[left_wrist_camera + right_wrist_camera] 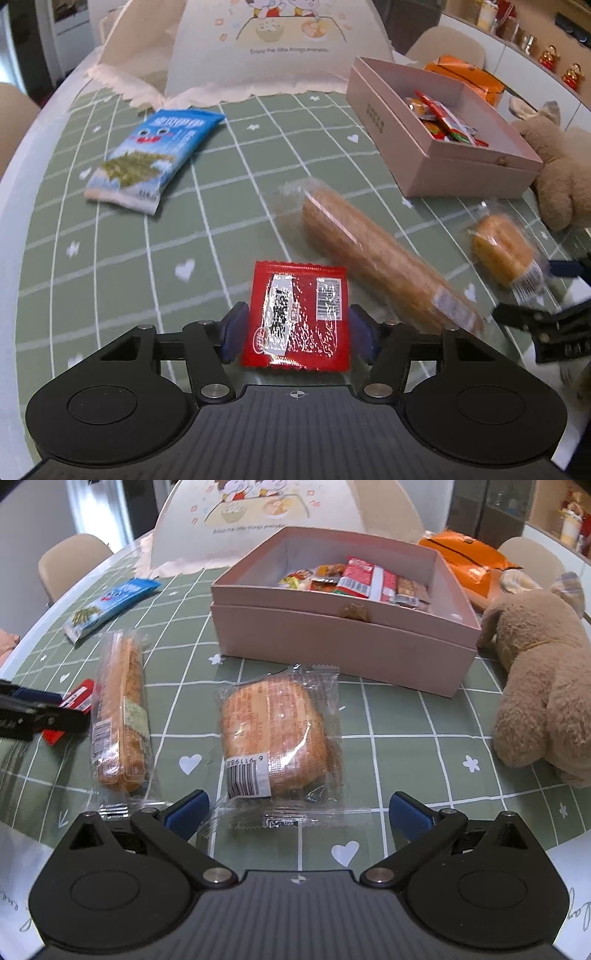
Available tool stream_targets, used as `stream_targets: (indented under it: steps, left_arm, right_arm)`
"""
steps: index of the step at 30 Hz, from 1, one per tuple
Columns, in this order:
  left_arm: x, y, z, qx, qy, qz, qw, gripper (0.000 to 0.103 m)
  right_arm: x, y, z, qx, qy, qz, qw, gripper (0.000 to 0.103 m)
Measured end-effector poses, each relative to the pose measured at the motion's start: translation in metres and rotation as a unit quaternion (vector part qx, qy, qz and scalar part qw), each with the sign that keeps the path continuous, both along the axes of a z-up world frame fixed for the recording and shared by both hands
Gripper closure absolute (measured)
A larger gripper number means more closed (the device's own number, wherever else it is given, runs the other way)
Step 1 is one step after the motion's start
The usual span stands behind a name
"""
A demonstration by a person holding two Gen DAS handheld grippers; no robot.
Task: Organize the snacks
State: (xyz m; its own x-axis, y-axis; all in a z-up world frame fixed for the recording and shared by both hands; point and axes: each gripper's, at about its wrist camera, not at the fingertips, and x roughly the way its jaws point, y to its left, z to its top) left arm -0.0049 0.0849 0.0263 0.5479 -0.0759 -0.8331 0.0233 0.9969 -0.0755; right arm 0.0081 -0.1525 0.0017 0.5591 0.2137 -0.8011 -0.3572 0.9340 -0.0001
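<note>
Left wrist: jaws pinching red packet (295,315).

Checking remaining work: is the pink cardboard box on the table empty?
No, the pink cardboard box already holds several small wrapped snacks along its far side.

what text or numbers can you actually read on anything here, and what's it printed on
"6 911982", roughly, upside down under the barcode on the square bread packet.
"Enjoy the little things everyday", partly blurred, on the cartoon food cover.
Too blurred or small: red sachet, blue seaweed packet, long bread stick labels, pink box side print.
</note>
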Motion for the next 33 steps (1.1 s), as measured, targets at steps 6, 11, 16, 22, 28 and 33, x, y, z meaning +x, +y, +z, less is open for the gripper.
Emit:
stream_targets:
  steps: [6,11,16,22,28,33]
  left_arm:
    - [-0.034,-0.01,0.001,-0.003,0.013,-0.01,0.9999,0.043]
    - [-0.041,-0.018,0.0,0.001,0.011,-0.003,0.9999,0.043]
    - [-0.046,-0.02,0.001,0.0,0.012,-0.001,0.9999,0.043]
    - [-0.054,-0.024,0.005,0.0,0.003,-0.001,1.0,0.046]
    - [-0.043,-0.02,0.084,-0.038,-0.09,-0.005,0.9952,0.047]
    - [-0.005,-0.03,0.18,-0.063,-0.225,-0.041,0.9715,0.047]
  right_arm:
    - [0.005,0.02,0.008,-0.064,-0.019,0.083,0.994,0.001]
    - [0.024,0.038,0.01,-0.078,-0.028,0.101,0.991,0.001]
    - [0.032,0.036,0.017,-0.03,0.023,0.105,0.994,0.047]
    - [0.009,0.022,0.046,-0.012,0.02,0.103,0.994,0.05]
    - [0.013,-0.015,0.119,0.043,-0.031,0.061,0.997,0.05]
    - [0.019,-0.047,0.188,0.084,-0.101,0.032,0.991,0.05]
